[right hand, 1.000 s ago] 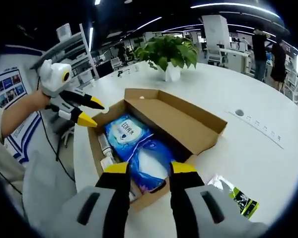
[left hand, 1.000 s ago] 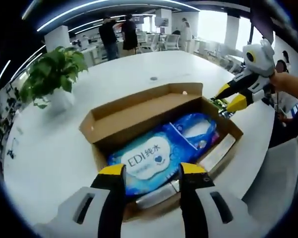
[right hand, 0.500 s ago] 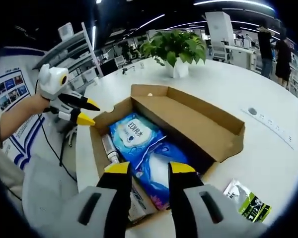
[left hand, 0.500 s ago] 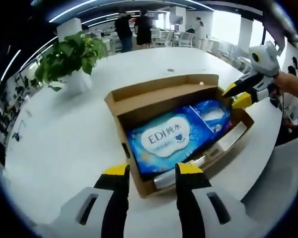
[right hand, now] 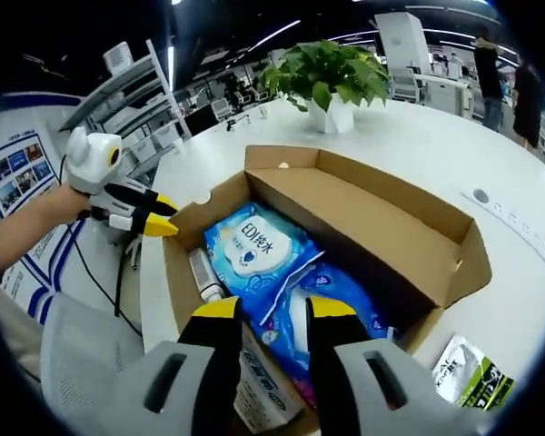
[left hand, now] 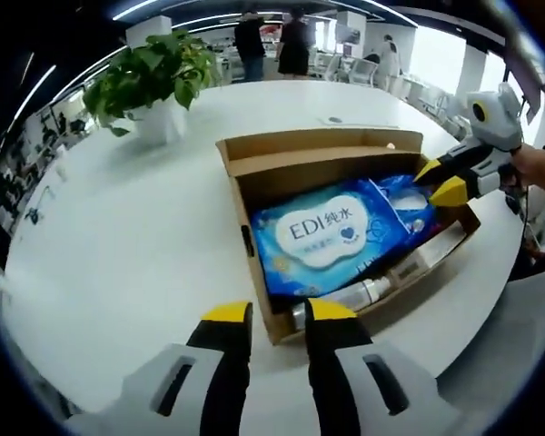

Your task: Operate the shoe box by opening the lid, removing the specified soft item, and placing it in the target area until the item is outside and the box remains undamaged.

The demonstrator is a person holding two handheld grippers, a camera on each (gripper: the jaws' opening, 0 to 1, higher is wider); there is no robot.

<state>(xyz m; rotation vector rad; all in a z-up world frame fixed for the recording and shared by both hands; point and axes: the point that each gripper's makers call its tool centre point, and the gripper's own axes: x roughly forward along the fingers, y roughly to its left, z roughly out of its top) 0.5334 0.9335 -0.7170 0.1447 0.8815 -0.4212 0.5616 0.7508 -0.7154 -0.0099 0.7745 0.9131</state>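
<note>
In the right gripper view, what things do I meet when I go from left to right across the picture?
White and yellow left gripper → clear tube inside the box → light blue wet wipes pack → raised brown cardboard lid of the shoe box → green and white sachet on the white table.

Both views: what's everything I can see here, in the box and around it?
Box: one, brown cardboard, open, on the table.
Wipes pack: one, light blue with a white label, inside the box.
Second pack: one, darker blue, inside the box beside the wipes.
Tube: one, silvery, along the box's inner wall.
Sachet: one, green and white, on the table outside the box.
Plant: one, green in a white pot, on the table.
Table: one, white.
People: several, standing far off.
Left gripper: yellow-tipped, open.
Right gripper: yellow-tipped, open, over the box.
</note>
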